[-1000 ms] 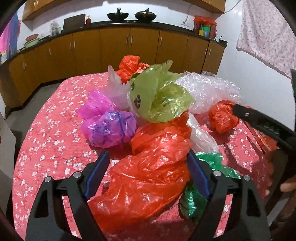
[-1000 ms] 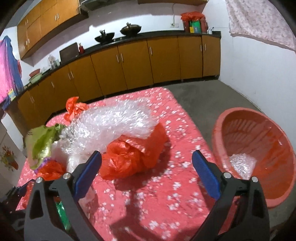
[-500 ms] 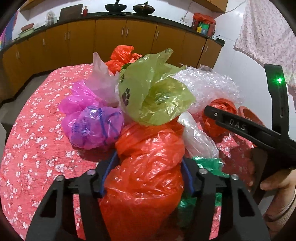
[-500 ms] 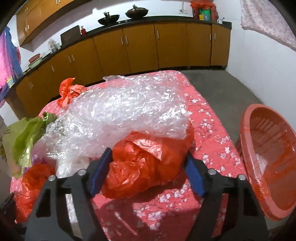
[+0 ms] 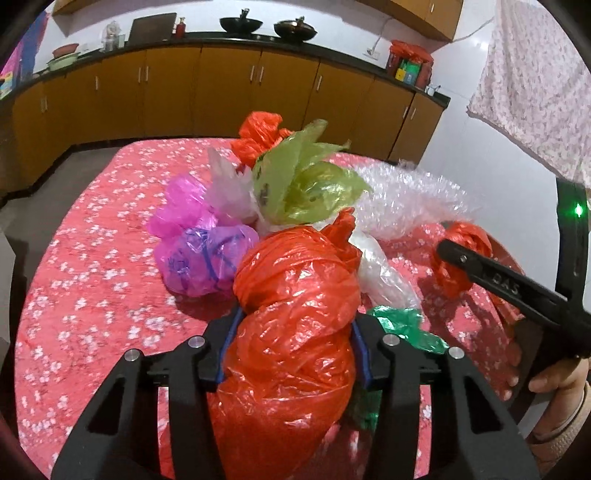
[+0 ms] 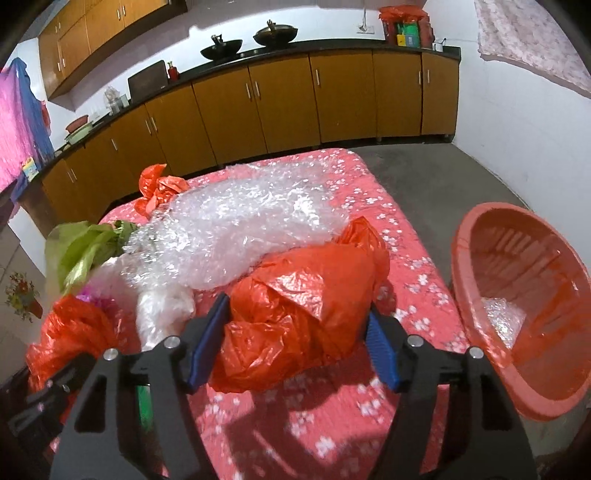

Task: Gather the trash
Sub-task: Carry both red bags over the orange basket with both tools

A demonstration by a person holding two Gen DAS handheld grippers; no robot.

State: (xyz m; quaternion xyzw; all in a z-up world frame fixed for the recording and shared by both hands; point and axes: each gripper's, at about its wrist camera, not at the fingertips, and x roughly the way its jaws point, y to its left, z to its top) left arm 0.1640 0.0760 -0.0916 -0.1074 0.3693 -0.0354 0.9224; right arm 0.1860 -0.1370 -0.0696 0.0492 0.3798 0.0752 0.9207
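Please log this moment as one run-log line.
left gripper: shut on red bag | right gripper: shut on orange bag | basket: bubble wrap inside

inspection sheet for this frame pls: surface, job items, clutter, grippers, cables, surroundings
Surface: table under a red floral cloth, plastic waste heaped along its middle.
Job's things: large red bag, second red bag, pink bag, green bag, bubble wrap, small red bag at the far end; red tub beside the table with some bubble wrap in it.
Clutter: nothing seen besides the waste.
Grippers: left gripper shut on the large red bag; right gripper shut on the second red bag.
Cables: one wall cord by the counter.
Surroundings: brown cabinets, two woks on the counter, hanging cloth.
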